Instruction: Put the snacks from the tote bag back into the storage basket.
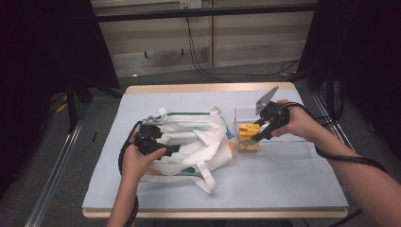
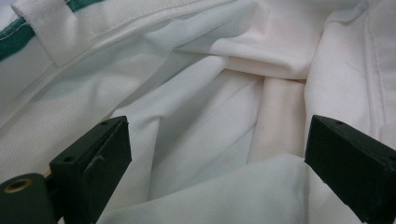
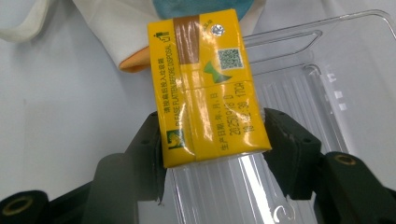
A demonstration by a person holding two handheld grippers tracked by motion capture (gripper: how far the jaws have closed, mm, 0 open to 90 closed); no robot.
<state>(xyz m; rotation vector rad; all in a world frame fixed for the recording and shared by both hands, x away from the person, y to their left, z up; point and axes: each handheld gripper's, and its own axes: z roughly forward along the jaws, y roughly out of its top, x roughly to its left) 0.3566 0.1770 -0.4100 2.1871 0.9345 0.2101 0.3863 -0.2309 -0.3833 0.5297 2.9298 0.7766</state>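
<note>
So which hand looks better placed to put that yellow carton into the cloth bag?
The right. Its gripper already has its jaws shut on the yellow drink carton over the clear plastic tray. The left gripper sits open at the white tote bag, seemingly to hold its mouth open.
</note>
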